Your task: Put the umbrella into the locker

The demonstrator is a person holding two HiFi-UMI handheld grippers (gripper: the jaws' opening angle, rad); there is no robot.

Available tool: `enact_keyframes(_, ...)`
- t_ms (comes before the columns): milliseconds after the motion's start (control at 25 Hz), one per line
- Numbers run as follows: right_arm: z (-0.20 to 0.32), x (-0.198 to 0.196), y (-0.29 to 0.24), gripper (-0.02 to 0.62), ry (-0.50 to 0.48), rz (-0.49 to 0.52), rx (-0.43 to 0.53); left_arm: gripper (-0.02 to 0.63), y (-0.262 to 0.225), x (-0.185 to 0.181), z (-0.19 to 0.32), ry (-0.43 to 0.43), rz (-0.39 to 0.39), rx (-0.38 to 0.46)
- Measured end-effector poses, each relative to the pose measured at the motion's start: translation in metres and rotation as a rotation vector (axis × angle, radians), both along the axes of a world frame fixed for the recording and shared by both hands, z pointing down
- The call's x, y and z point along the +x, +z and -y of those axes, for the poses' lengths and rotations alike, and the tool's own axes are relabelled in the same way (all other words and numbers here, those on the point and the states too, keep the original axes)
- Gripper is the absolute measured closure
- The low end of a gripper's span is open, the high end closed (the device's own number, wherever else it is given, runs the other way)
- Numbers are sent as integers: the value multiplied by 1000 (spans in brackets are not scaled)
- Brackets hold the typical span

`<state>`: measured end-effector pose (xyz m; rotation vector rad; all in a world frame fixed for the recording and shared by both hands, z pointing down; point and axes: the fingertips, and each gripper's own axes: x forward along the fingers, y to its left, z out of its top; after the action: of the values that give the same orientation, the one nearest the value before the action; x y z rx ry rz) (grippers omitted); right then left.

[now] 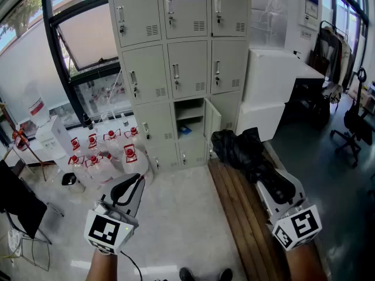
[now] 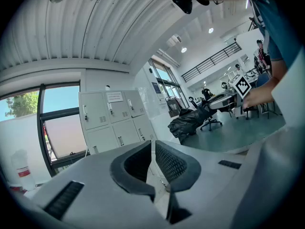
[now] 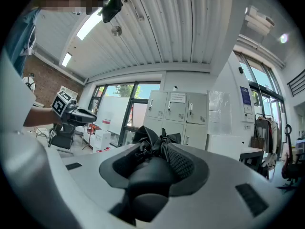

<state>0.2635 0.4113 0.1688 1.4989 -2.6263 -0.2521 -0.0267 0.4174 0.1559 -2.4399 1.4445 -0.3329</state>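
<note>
The black folded umbrella point(image 1: 237, 148) is held out level in front of the grey lockers point(image 1: 176, 69), and my right gripper point(image 1: 262, 171) is shut on its handle. In the right gripper view the dark handle point(image 3: 150, 175) fills the gap between the jaws, with the bunched canopy point(image 3: 155, 138) past the tips. One lower locker point(image 1: 190, 119) stands open, its door point(image 1: 212, 122) swung to the right, close to the umbrella's tip. My left gripper point(image 1: 135, 181) hangs at the lower left, shut and empty; its pads point(image 2: 167, 161) nearly meet. The left gripper view also catches the umbrella point(image 2: 187, 123).
Several white bottles with red labels point(image 1: 108, 151) stand on the floor left of the lockers. A white cabinet point(image 1: 272, 86) sits right of them, with wooden floor planks point(image 1: 240, 215) below it. An office chair point(image 1: 354, 127) is at the far right and a dark chair point(image 1: 17, 206) at the far left.
</note>
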Motion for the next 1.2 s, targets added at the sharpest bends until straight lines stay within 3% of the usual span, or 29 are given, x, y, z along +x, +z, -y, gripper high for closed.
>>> enact_keyframes(840, -4, -2, -3, 411, 5, 38, -4, 563, 1, -3, -2, 3, -10, -5)
enact_keyframes(1200, 0, -30, 4, 411, 25, 45, -11, 563, 17, -29, 7, 28, -22, -20)
